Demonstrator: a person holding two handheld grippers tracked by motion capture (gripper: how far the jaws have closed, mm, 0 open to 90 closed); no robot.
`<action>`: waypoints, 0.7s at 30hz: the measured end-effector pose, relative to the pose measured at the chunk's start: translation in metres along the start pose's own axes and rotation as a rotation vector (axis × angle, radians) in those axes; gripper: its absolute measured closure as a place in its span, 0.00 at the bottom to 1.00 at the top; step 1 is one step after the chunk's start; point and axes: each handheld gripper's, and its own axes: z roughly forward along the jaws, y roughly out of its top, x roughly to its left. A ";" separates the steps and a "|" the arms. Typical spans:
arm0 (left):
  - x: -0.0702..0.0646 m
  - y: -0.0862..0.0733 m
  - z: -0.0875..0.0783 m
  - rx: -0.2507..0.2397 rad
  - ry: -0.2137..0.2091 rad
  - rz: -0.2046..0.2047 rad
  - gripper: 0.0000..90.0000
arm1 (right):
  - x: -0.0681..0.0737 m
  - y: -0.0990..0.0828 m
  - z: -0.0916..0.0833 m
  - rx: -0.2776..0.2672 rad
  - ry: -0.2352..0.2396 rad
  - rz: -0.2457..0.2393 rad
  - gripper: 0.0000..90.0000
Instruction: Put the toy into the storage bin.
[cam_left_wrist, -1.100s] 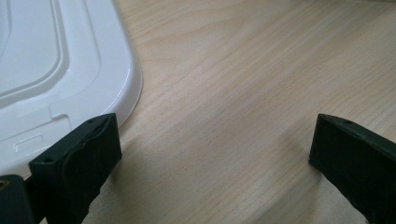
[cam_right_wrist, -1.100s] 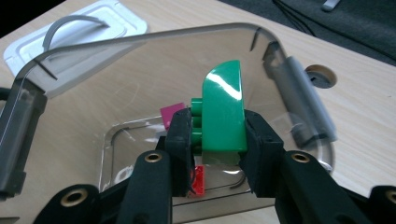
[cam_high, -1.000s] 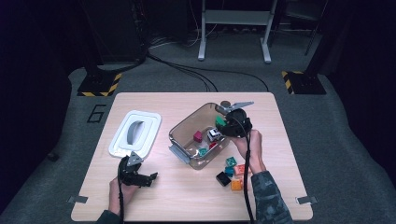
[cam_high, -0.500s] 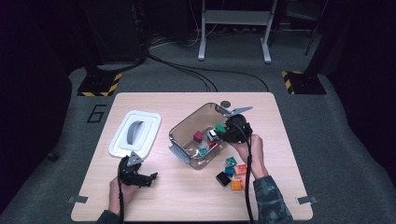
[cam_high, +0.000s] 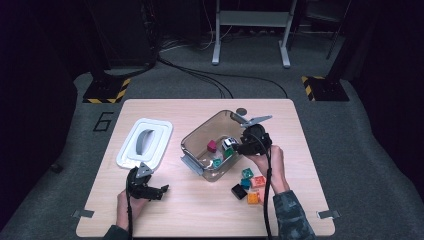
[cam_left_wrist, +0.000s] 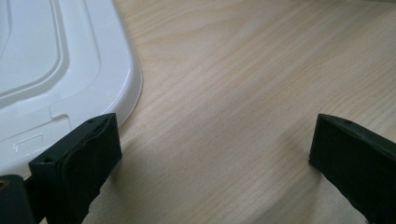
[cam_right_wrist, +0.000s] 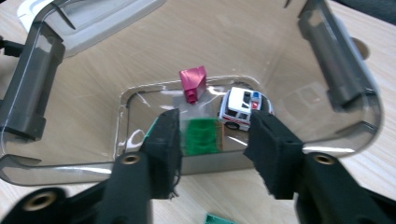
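Bin (cam_high: 200, 135) holding van (cam_right_wrist: 241, 108), green block (cam_right_wrist: 201, 136), magenta block (cam_right_wrist: 193, 81)

Legible markings: one. A numeral "6" (cam_high: 103, 121), dark on the grey floor beside the table's far-left corner, high view; it could perhaps be read otherwise from the opposite side. Nothing else legible.

A small green plastic toy block (cam_right_wrist: 201, 136) is seen lying flat on the floor of a clear grey-tinted plastic storage bin (cam_high: 196, 137), free of any grip. A white toy van (cam_right_wrist: 241, 108) is set upright at two o'clock of it, just beside, and a magenta wedge-shaped block (cam_right_wrist: 193, 80) at twelve o'clock.
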 end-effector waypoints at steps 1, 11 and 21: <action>0.000 0.000 0.000 0.000 0.000 0.000 0.02 | 0.000 -0.001 -0.002 0.001 -0.001 0.010 0.51; 0.000 0.000 0.000 0.000 0.000 0.000 0.02 | -0.005 -0.019 -0.029 -0.071 -0.016 0.036 0.22; 0.000 0.000 0.000 0.000 0.000 0.000 0.02 | -0.008 -0.061 -0.040 -0.045 -0.052 0.089 0.16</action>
